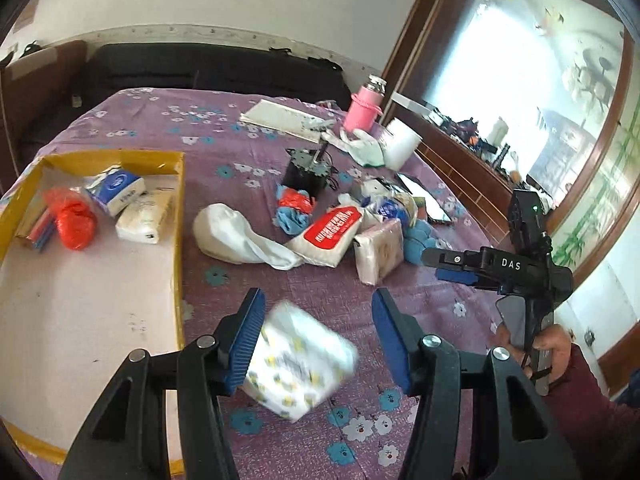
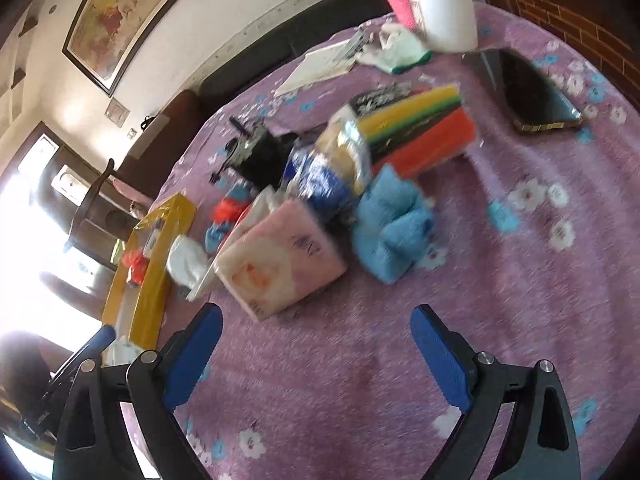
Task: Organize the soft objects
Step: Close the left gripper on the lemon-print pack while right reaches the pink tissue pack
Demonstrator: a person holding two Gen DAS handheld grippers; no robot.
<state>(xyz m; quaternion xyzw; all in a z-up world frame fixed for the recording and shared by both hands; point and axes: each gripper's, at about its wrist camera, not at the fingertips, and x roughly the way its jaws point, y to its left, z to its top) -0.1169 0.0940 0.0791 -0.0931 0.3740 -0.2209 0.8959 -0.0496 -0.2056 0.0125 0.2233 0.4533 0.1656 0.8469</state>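
My left gripper (image 1: 317, 294) is shut on a white tissue pack with yellow dots (image 1: 300, 364), which hangs tilted and blurred above the purple cloth, right of the yellow box (image 1: 178, 208). In the box lie a blue-and-white tissue pack (image 1: 116, 190), a white pack (image 1: 144, 216) and a red bag (image 1: 74, 220). My right gripper (image 2: 317, 312) stands open and holds nothing, just short of a pink tissue pack (image 2: 280, 256) and a blue cloth (image 2: 392, 228). A white cloth (image 1: 236, 236) and a red-labelled pack (image 1: 328, 232) lie in the heap.
A pack of coloured sponges (image 2: 420, 132), a black device (image 1: 308, 172) and a dark phone (image 2: 536, 92) lie on the round flowered table (image 2: 520, 280). A pink bottle (image 1: 362, 110), a white jar (image 1: 400, 144) and papers (image 1: 280, 118) stand at the far edge. A hand (image 1: 554, 346) holds the right gripper.
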